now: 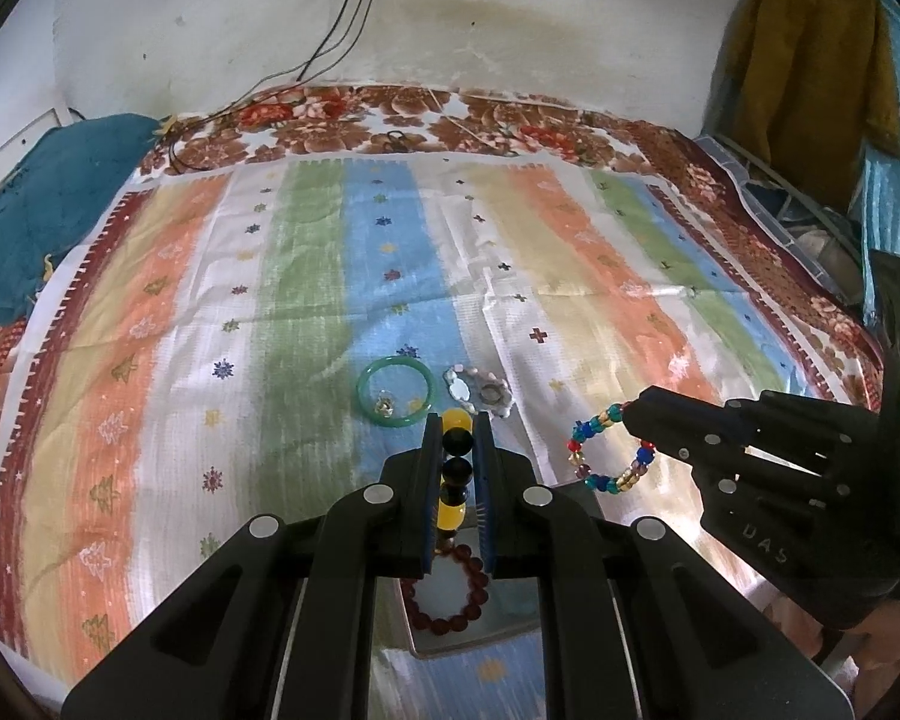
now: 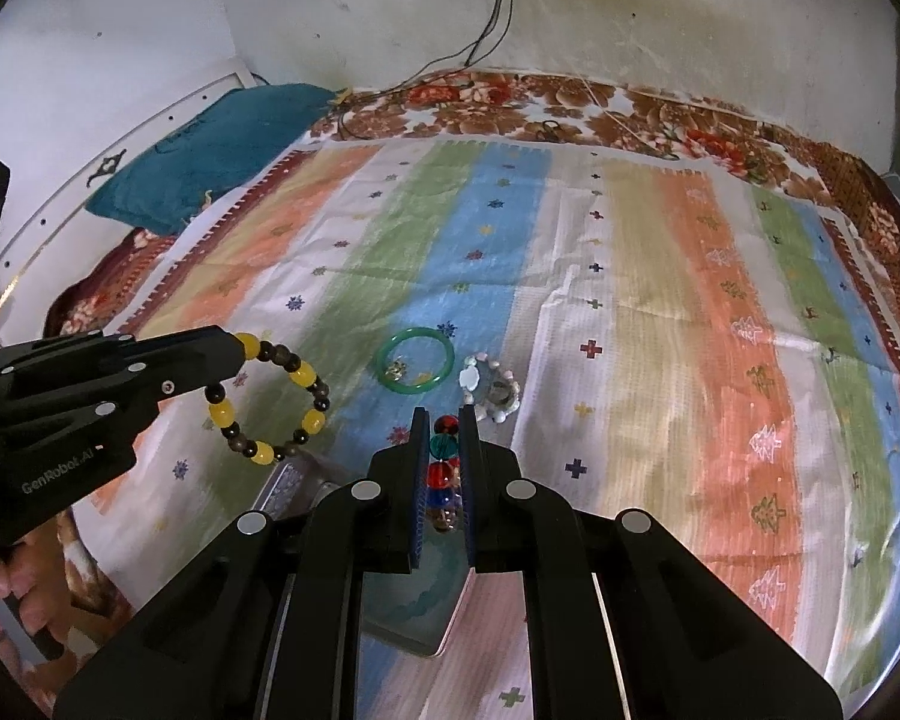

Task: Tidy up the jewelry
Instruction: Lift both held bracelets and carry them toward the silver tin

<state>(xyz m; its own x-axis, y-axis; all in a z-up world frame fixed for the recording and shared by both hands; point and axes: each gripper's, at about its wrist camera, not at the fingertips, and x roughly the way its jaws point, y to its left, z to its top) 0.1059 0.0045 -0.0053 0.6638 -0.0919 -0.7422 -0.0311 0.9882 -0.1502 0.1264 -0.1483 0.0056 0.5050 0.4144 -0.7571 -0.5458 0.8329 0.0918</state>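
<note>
Left wrist view
Left tongs (image 1: 457, 441): squeezed tight on the yellow and black bead bracelet (image 1: 455, 468); its beads sit in a row between the two fingers.
Red bead bracelet (image 1: 447, 591): right under the left tongs, lying in a shiny tray (image 1: 480, 639).
Green bangle (image 1: 396, 392): flat on the striped cloth (image 1: 210, 300), just past the tips of the left tongs and a bit to the left. A small gold piece (image 1: 385, 403) lies inside it.
White bead bracelet (image 1: 480, 391): just past the tips, a bit to the right, beside the bangle.
Right tongs (image 1: 630, 414): off to the right, pinching the colorful bead bracelet (image 1: 609, 450), which hangs from the tips above the cloth.

Right wrist view
Right tongs (image 2: 445, 438): squeezed tight on the colorful bead bracelet (image 2: 443, 468); red, green and blue beads show between the fingers.
Shiny tray (image 2: 426, 612): under the right tongs.
Left tongs (image 2: 237, 354): off to the left, holding the yellow and black bead bracelet (image 2: 273, 399), which hangs as a loop from the tips.
Green bangle (image 2: 415, 358): ahead of the right tongs, a little left.
White bead bracelet (image 2: 491, 387): ahead, a little right, close to the bangle.
</note>
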